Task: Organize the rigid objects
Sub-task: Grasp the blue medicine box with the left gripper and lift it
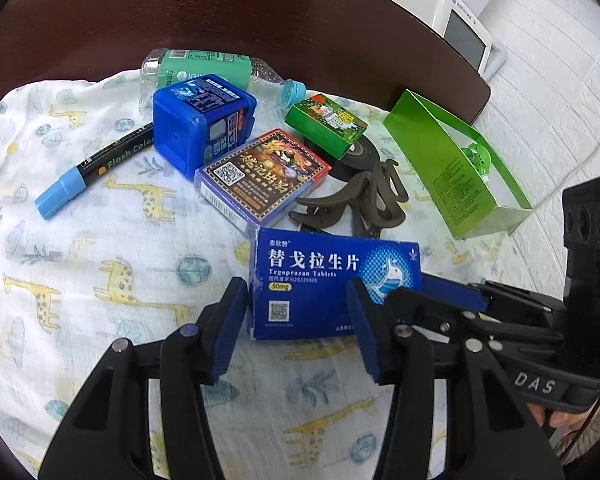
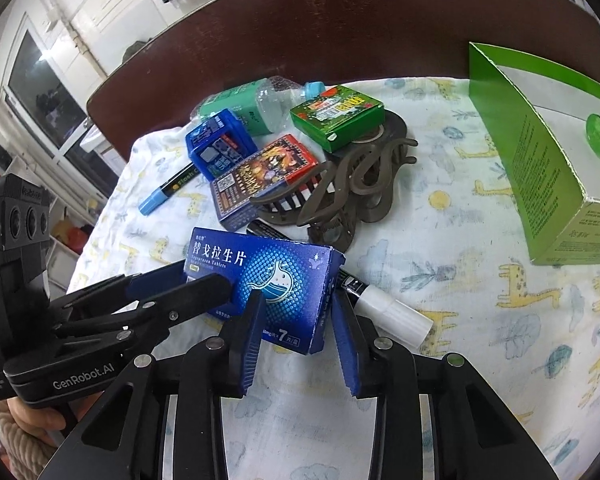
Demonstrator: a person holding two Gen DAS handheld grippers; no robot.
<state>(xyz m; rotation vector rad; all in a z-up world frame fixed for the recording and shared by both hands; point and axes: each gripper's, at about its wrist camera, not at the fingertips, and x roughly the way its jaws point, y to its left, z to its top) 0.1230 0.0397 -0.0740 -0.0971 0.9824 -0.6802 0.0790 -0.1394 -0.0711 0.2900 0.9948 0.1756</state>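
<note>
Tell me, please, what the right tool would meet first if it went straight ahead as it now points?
Most likely the blue tablet box, whose near end already sits between the open right tool. Beyond it lie the hair clip and the card box.

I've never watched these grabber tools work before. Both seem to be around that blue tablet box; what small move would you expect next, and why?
Probably closing the right gripper on the Tegoprazan tablet box and lifting it. Its jaws straddle the box's end but look open, and the left gripper frames the other end. The box leans on a white-capped marker, so lifting would free both.
</note>
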